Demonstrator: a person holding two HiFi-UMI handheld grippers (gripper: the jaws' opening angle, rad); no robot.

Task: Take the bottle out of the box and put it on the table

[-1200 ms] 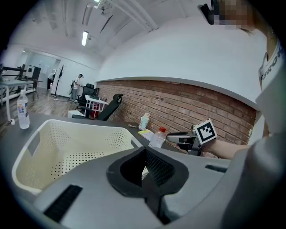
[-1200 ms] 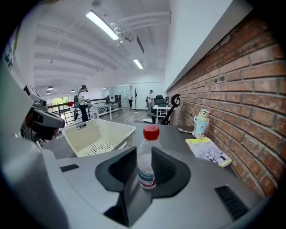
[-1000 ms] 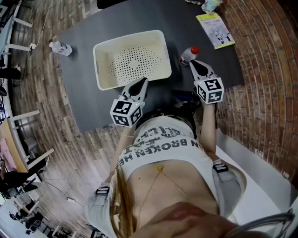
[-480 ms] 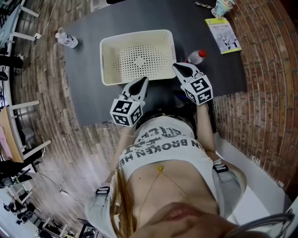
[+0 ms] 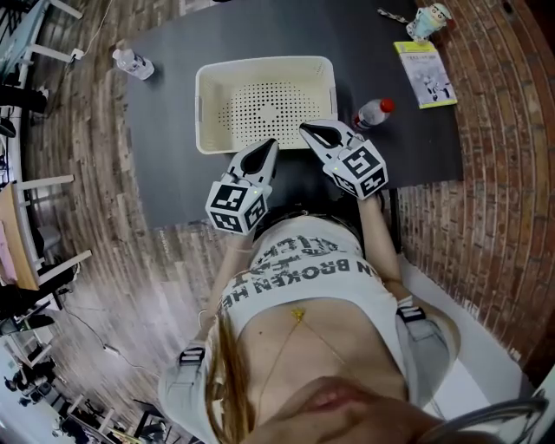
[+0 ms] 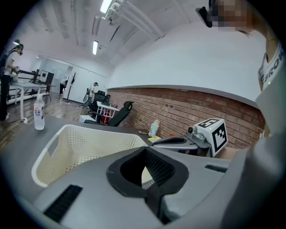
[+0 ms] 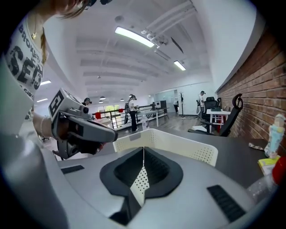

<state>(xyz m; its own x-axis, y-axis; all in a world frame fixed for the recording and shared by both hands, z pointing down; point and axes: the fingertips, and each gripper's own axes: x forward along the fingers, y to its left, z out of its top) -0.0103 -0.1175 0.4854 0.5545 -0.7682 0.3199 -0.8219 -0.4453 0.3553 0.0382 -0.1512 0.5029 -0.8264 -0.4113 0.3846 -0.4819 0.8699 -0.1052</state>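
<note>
While bottle (image 5: 375, 113) sits beside box (image 5: 265, 62) | booklet (image 5: 425, 74), perhaps cup (image 5: 431, 17), beyond

Left claw (image 5: 270, 144) and right claw (image 5: 305, 128), both closed, empty, tips near together.

Cream perforated box (image 5: 260, 62); red-capped bottle (image 5: 373, 113); dark grey table (image 5: 173, 104) (red-brown brick wall (image 5: 494, 199)).

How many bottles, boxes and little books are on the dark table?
Bottles: 2, the red-capped bottle and the clear bottle
Boxes: 1, the white box
Booklets: 1, the booklet
Total: 4
</note>
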